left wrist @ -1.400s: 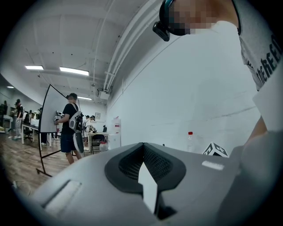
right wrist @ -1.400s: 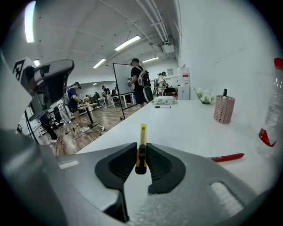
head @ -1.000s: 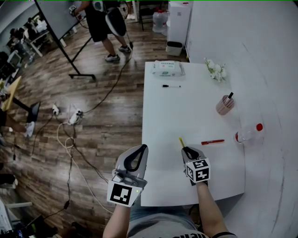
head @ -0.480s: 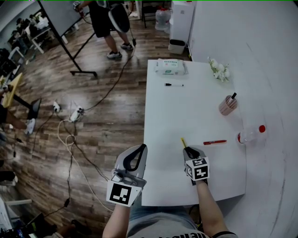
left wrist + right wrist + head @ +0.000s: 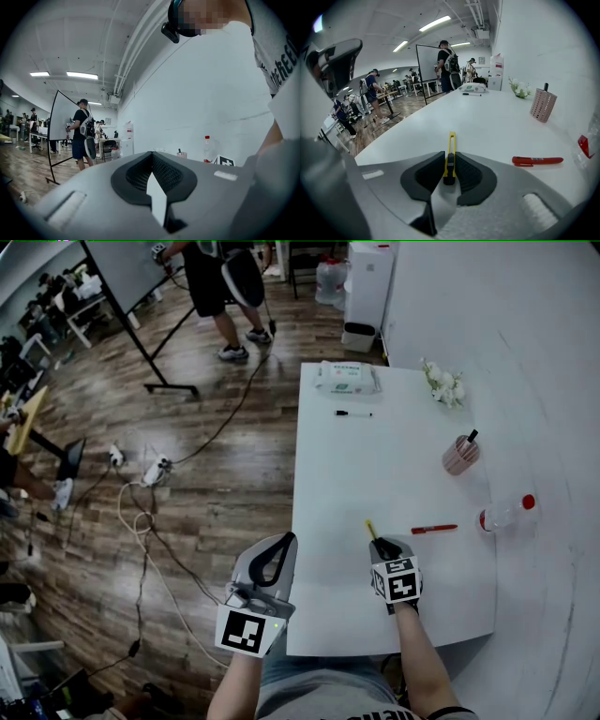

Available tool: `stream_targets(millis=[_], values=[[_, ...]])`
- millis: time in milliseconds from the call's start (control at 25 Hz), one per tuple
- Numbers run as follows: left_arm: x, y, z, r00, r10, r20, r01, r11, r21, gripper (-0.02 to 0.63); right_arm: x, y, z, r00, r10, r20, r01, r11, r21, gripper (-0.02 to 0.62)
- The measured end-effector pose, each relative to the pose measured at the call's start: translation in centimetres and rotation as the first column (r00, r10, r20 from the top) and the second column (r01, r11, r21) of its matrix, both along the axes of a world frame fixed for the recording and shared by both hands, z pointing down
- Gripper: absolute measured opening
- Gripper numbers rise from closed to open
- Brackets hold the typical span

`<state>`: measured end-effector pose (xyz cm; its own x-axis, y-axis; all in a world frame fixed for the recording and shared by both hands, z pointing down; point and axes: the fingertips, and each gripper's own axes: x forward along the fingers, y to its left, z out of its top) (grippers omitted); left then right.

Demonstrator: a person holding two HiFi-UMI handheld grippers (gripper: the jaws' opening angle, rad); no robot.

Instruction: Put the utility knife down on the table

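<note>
Knife: the yellow utility knife (image 5: 450,157) is pinched between the pads of the right gripper (image 5: 382,547). Its yellow end pokes forward over the near part of the white table (image 5: 375,456). Can't tell if it's actually touching the top.
Right gripper: clamped on the knife, low over the table's near end.
Left gripper: the left gripper (image 5: 284,540) has its jaws pressed together with nothing in them. It's off the table's left edge, over the wood floor (image 5: 216,474).
Red pen: the red pen (image 5: 433,529) lies flat to the right of the knife, not touching it.
Right side: pink holed cup (image 5: 459,454) with a dark pen in it, plus a clear bottle (image 5: 502,513) with a red cap.
Far end: pack of wipes (image 5: 346,377), black marker (image 5: 353,412), small white flowers (image 5: 443,383).
Background: a person (image 5: 220,287) stands by a whiteboard, with cables across the floor.
</note>
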<state>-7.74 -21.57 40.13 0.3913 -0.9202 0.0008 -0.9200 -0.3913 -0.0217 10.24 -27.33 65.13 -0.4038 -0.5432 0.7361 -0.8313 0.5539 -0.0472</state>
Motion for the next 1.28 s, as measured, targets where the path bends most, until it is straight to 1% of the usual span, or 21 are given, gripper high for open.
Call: stream_targets(millis=[240,360,440,520,560,840,1040,1280], values=[[-0.2,0.3,-0.1,1.000,0.000,0.000,0.000,1.000,0.004,0.017,0.1,0.1,-0.2,1.000,0.004,-0.010,-0.004,1.000,0.005,0.092],[0.1,0.5,-0.2,1.000,0.005,0.003,-0.005,1.000,0.010,0.017,0.2,0.0,-1.0,1.000,0.013,0.005,-0.013,0.999,0.035,0.092],[0.2,0.6,-0.3,1.000,0.010,0.006,-0.010,1.000,0.014,0.017,0.2,0.0,-1.8,0.999,0.018,0.026,-0.020,0.998,0.060,0.078],[0.4,0.8,-0.5,1.000,0.016,0.006,-0.016,1.000,0.016,0.016,0.1,0.1,-2.7,0.999,0.025,0.046,-0.028,0.996,0.084,0.017],[0.5,0.8,-0.6,1.000,0.019,0.007,-0.019,1.000,0.016,0.017,0.1,0.2,-3.2,0.998,0.026,0.057,-0.032,0.995,0.094,0.002],[1.6,1.3,-1.1,0.998,0.055,0.014,-0.055,0.998,0.033,0.016,0.5,1.1,-6.3,0.990,0.044,0.137,-0.067,0.984,0.164,0.002],[2.5,1.5,-1.1,0.996,0.089,0.026,-0.090,0.995,0.033,0.017,0.7,2.0,-8.3,0.977,0.053,0.207,-0.095,0.975,0.201,0.002],[3.4,1.8,-1.3,0.992,0.126,0.032,-0.127,0.991,0.041,0.016,1.3,3.1,-11.0,0.956,0.082,0.281,-0.157,0.954,0.255,0.002]])
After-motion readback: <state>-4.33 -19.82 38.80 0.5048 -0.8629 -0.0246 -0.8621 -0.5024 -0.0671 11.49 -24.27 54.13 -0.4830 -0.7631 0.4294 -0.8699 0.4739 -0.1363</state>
